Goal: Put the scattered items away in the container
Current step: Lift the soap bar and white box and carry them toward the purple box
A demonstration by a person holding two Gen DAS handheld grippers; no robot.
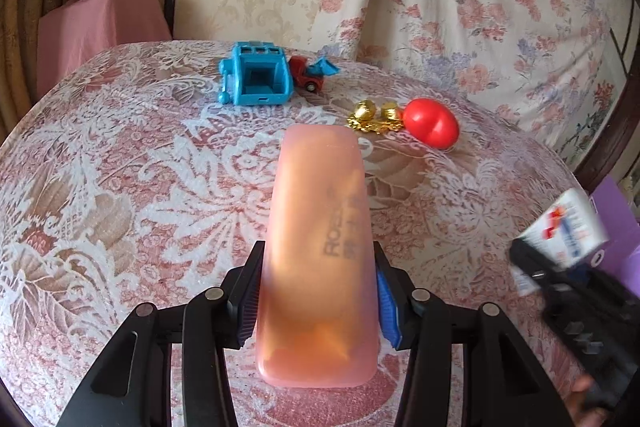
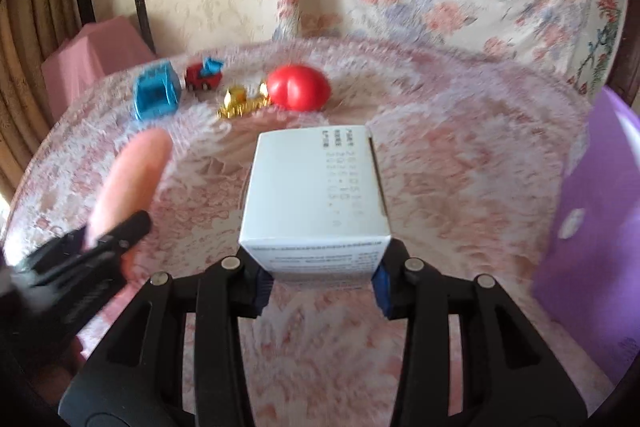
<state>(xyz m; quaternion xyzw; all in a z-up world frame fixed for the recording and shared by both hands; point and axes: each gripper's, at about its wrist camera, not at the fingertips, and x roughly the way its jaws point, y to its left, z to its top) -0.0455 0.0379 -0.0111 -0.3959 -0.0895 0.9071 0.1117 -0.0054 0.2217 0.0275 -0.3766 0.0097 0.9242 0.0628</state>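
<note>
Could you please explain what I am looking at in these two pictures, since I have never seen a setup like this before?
No robot here: a person holds a two-finger gripper in each hand, each with a fisheye camera looking along its fingers. One picture comes from the left gripper, shut on an orange translucent case. The other comes from the right gripper, shut on a white box. On the lace-covered table lie a blue toy, a small red toy truck, a gold trinket and a red ball-like thing. The purple container stands at the right edge.
</note>
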